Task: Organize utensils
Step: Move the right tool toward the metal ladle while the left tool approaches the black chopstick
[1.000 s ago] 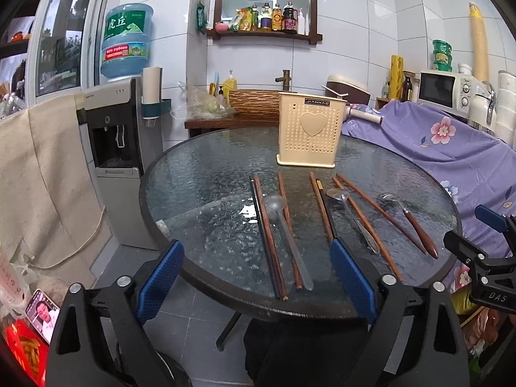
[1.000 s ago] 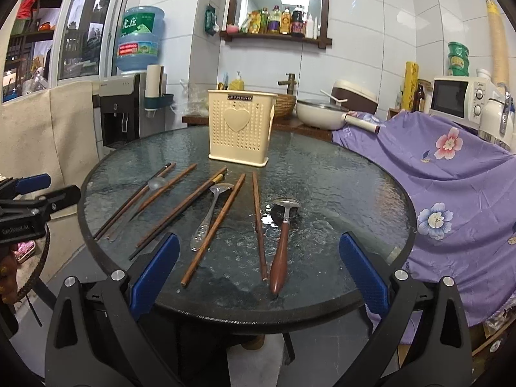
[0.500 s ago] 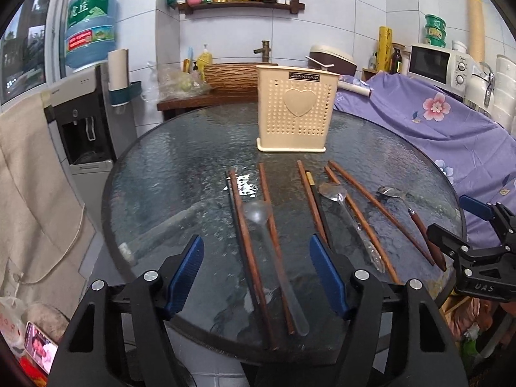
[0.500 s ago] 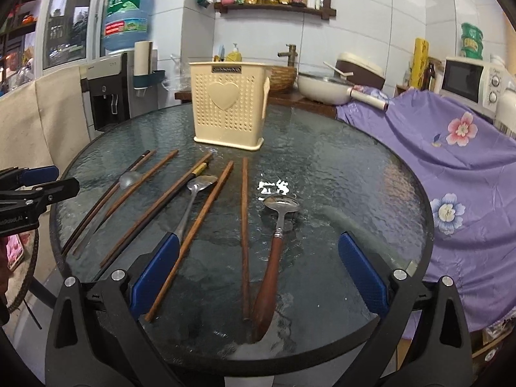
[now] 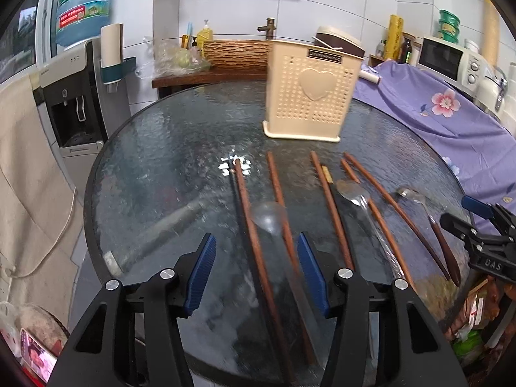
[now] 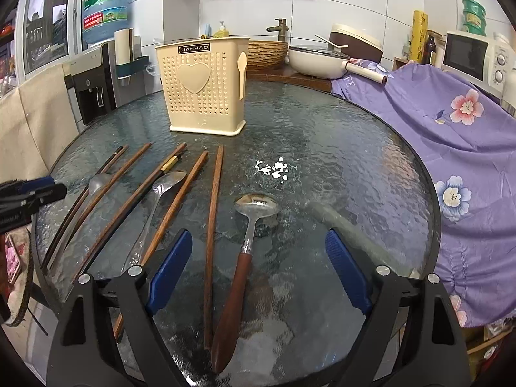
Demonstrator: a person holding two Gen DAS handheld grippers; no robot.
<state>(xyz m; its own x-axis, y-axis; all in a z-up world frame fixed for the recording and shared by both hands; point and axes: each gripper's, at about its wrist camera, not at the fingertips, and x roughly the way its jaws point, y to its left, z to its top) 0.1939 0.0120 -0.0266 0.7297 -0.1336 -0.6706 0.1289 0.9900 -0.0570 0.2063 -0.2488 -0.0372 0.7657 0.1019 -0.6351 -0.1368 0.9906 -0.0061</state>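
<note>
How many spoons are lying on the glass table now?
3. A wooden-handled spoon lies between the right gripper's fingers, a steel spoon lies among the chopsticks, and a clear spoon lies farthest left. None seems hidden.

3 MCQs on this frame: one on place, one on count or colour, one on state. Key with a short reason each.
1. Where does the utensil holder stand?
A. on the glass table, beyond the utensils
B. on the purple cloth
C. on the wall shelf

2. How many spoons lie on the table?
A. one
B. three
C. five

3. What state is the right gripper in?
A. shut on a chopstick
B. shut on the holder
C. open, holding nothing

Key: A, its base sits on the glass behind the row of utensils; B, the wooden-handled spoon, steel spoon and far-left spoon; C, its blue pads stand wide apart with nothing clamped.
</note>
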